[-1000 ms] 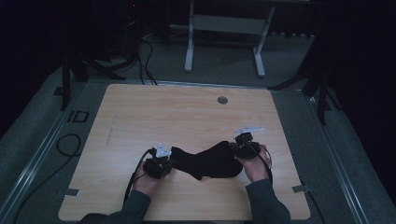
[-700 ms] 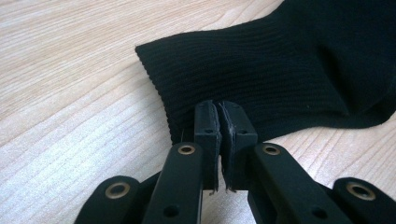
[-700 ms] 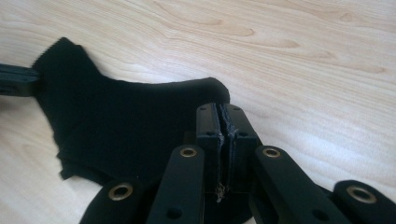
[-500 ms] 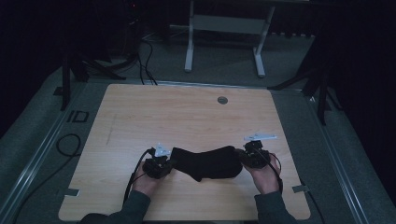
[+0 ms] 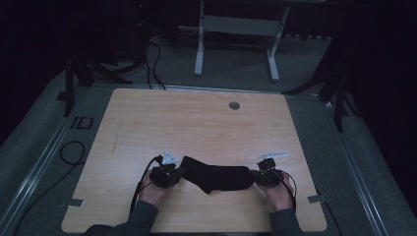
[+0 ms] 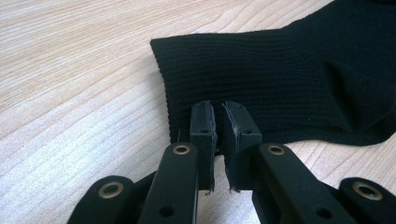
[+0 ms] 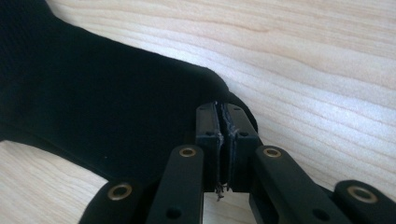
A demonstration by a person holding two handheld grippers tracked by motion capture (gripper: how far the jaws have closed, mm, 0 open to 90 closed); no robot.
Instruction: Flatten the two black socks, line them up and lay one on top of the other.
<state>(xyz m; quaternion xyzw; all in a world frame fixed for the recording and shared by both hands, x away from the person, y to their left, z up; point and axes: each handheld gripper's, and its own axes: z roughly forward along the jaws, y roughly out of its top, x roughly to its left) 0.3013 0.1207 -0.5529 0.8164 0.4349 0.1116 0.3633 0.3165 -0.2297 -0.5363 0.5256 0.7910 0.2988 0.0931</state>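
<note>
While the sock lies flat near the desk's front edge, stretched between my two tools, I judge the laying-out nearly done; releasing both ends is what is left. My left tool is at the ribbed cuff with a slit between its pads, so I cannot tell if it pinches the cloth. My right tool is clenched on the toe end. From above, the sock's dark cloth hides any folds.
</note>
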